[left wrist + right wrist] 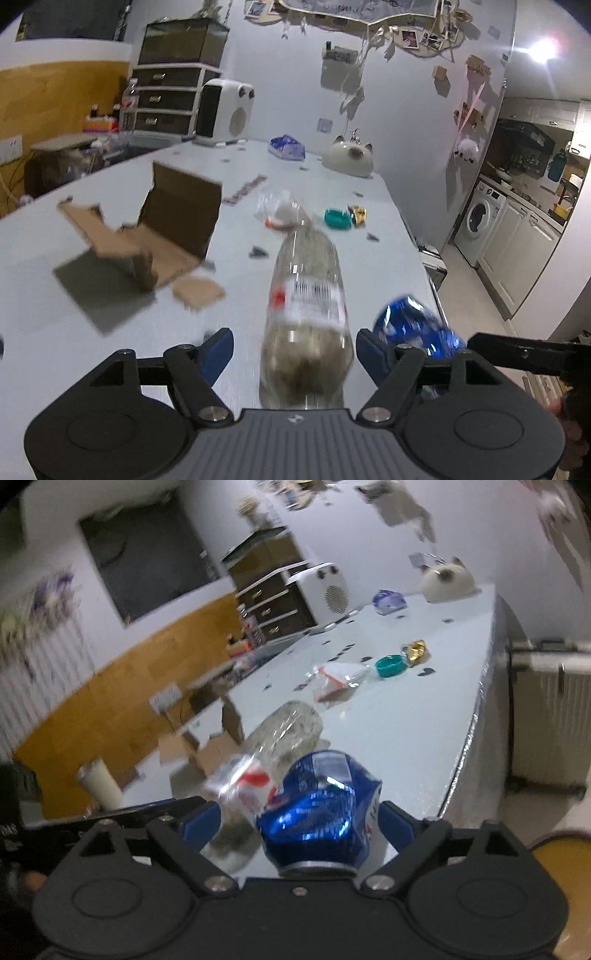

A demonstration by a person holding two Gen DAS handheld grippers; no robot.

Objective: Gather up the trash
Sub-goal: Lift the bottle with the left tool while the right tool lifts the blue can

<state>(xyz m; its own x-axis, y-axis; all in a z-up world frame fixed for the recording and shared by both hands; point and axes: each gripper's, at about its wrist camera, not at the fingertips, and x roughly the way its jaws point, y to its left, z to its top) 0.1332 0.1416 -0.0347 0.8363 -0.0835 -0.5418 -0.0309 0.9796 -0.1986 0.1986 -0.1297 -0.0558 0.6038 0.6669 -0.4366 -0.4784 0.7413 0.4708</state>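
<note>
On my left camera the left gripper (295,350) has its blue fingers spread wide, with the bottle (306,306) lying between them, base toward me. I see clear space on both sides of the bottle, so the jaws are released, not pinching it. The bottle is smeared by motion blur and its base is cut off behind the gripper body; I can read only a white label with a red mark. Whether it rests on the table (92,229) or hangs above it I cannot tell.

On my right camera the right gripper (301,821) has a crushed blue can (321,812) sitting between its fingers. The right finger (397,823) looks to touch the can's side, but the left one stands apart from it, with the bottle's label showing in the gap. I cannot tell whether the jaws are clenched on the can. Its lower rim is hidden behind the gripper body. From the left view the same can shows just right of the bottle, partly covered by the left gripper's right finger.

Further up the table lie a torn cardboard box (166,229), a clear plastic wrapper (280,214), a teal cap (337,218) and a gold foil scrap (359,215) touching it, all soft with blur. A bluish bag (287,147) sits near the far edge. Small dark scraps dot the surface; I cannot make out what they are.
</note>
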